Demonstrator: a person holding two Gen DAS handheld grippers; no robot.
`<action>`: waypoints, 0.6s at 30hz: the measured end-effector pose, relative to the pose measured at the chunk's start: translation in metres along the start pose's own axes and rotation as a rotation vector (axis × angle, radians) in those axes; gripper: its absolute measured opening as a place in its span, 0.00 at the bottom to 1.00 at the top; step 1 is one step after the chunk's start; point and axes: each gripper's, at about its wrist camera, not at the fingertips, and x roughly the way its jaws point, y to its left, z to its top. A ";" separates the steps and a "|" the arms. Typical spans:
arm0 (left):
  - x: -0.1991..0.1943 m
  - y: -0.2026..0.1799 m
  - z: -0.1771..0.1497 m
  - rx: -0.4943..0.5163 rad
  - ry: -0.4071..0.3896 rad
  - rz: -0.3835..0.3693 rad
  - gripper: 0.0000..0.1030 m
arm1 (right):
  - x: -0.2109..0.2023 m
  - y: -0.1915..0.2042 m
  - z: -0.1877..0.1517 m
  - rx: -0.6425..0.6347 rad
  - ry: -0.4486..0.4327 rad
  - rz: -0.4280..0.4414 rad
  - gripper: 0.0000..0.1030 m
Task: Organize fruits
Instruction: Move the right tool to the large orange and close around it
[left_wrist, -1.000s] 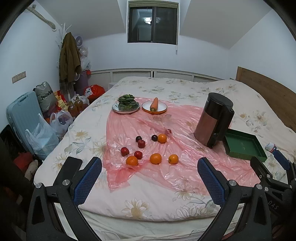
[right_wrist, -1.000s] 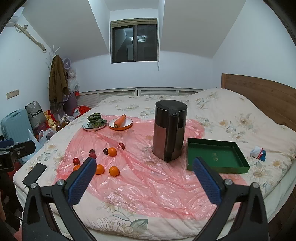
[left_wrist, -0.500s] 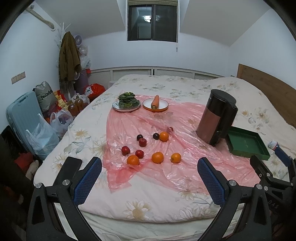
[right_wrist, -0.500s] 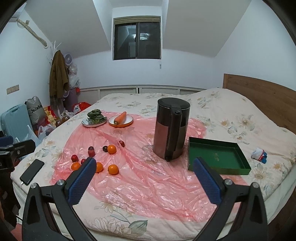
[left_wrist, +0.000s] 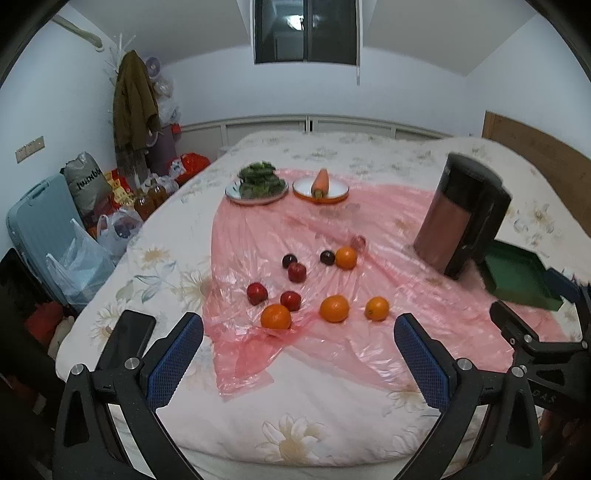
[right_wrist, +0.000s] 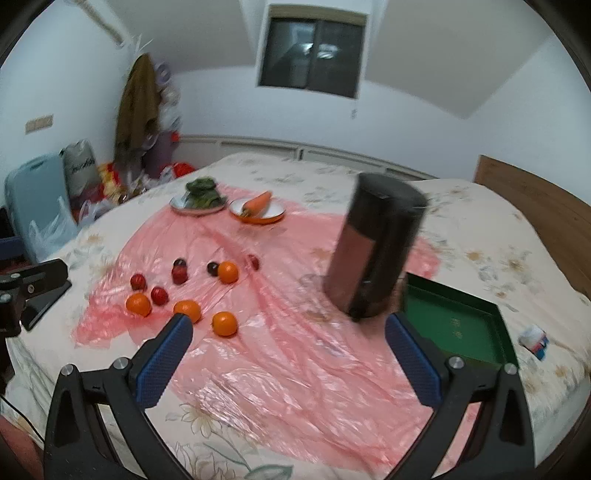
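Several oranges (left_wrist: 334, 308) (right_wrist: 224, 323) and small red and dark fruits (left_wrist: 257, 293) (right_wrist: 159, 295) lie loose on a pink plastic sheet (left_wrist: 369, 266) (right_wrist: 280, 332) spread over a bed. An empty green tray (left_wrist: 517, 277) (right_wrist: 454, 325) sits to the right, behind a dark jug (left_wrist: 463, 218) (right_wrist: 373, 247). My left gripper (left_wrist: 295, 354) is open and empty, short of the fruit. My right gripper (right_wrist: 288, 354) is open and empty over the sheet, its left fingertip close to an orange (right_wrist: 187, 310).
A plate of greens (left_wrist: 258, 182) (right_wrist: 199, 195) and a plate with a carrot (left_wrist: 320, 184) (right_wrist: 258, 210) stand at the far end. A black phone (left_wrist: 127, 332) lies by the bed's left edge. Bags and a blue suitcase (left_wrist: 29, 221) crowd the floor left.
Both grippers have moved forward and closer to the bed. The right gripper has also tilted and swung left; its view is blurred. The fruits have not moved.
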 end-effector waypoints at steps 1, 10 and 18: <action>0.006 0.000 0.000 0.006 0.005 0.004 0.99 | 0.012 0.005 0.001 -0.021 0.015 0.021 1.00; 0.075 0.015 0.001 0.050 0.078 0.029 0.99 | 0.086 0.027 0.011 -0.072 0.084 0.070 1.00; 0.142 0.022 0.000 0.101 0.181 0.033 0.94 | 0.144 0.051 0.014 -0.133 0.157 0.103 1.00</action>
